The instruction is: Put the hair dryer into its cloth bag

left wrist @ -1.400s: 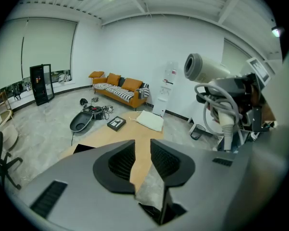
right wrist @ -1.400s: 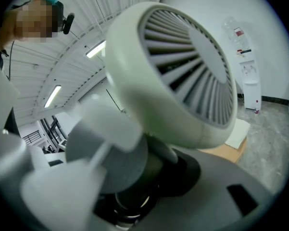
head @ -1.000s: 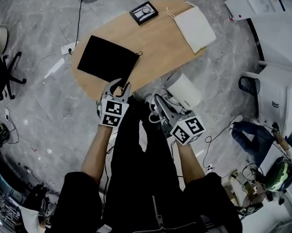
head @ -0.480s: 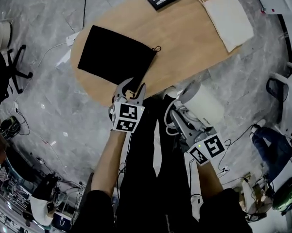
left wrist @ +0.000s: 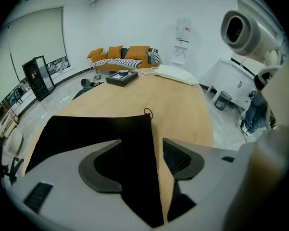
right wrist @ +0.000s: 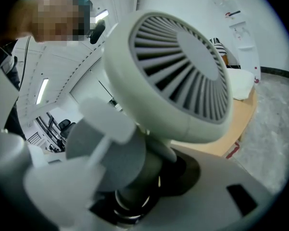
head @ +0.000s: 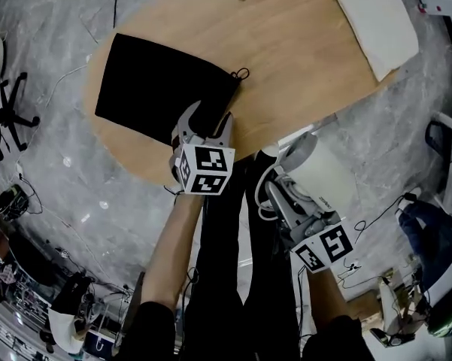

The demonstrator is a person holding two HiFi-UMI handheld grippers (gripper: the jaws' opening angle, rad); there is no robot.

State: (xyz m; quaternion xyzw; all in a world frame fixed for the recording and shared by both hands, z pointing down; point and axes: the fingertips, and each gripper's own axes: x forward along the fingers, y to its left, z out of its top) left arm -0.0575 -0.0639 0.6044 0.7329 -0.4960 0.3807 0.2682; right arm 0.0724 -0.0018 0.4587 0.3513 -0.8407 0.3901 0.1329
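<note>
The left gripper (head: 207, 120) is hovering over the near corner of the flat black cloth drawstring bag (head: 150, 89) on the oval light-wood table (head: 286, 66), its jaws having just been opening and standing wide apart, the bag's edge between them. The right gripper (head: 282, 195) is gripping the white cylindrical hair dryer (head: 320, 171) just off the table's near edge. A cream cloth bag (head: 376, 17) is lying far right

- The cloth bag (head: 147, 89) lies flat on the table's (head: 286, 74) left half.
- A second pouch (head: 380, 21) lies at the table's far right.
- The hair dryer (head: 320, 175) is off the table's near edge, right of the cloth bag.
</note>
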